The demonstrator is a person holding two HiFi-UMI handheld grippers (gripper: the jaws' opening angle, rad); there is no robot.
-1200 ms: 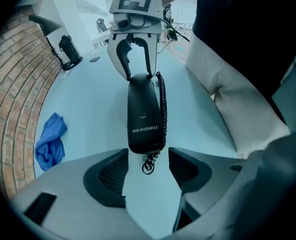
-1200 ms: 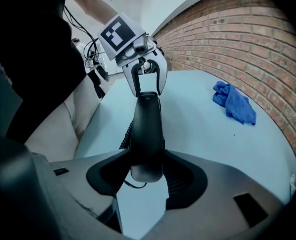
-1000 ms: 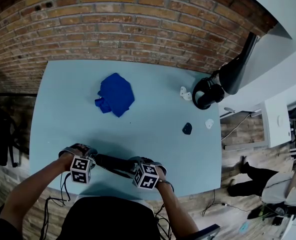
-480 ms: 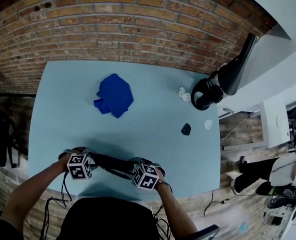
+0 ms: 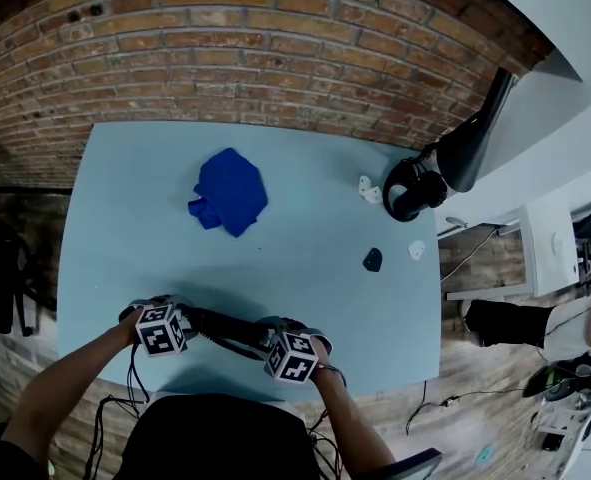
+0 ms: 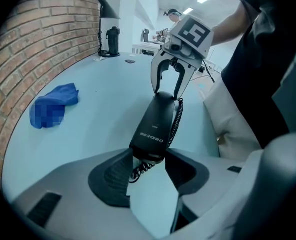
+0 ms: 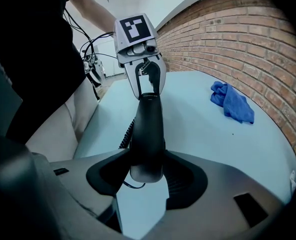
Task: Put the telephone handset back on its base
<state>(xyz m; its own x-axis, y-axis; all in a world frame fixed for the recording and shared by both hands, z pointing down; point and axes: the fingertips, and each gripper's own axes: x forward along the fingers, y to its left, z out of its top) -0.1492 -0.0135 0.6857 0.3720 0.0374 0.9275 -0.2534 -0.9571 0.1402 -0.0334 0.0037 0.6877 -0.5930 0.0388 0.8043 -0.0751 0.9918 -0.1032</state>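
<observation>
A black telephone handset (image 5: 225, 326) with a coiled cord (image 6: 177, 121) is held just above the light blue table (image 5: 125, 228), near its front edge. My left gripper (image 5: 187, 320) is shut on one end of the handset (image 6: 155, 124); its jaws have just been closing, and the pads now press that end. My right gripper (image 5: 267, 334) is shut on the other end (image 7: 148, 134). Each gripper faces the other along the handset. No telephone base shows in any view.
A crumpled blue cloth (image 5: 230, 190) lies mid-table toward the brick wall. Black headphones (image 5: 410, 188), two small white pieces (image 5: 368, 188) and a small black object (image 5: 373, 259) sit at the right side. The table's front edge runs just below my hands.
The left gripper's marker cube has rolled about its own axis. The handset and the right gripper have stayed in place. A person on the floor at the far right has moved off.
</observation>
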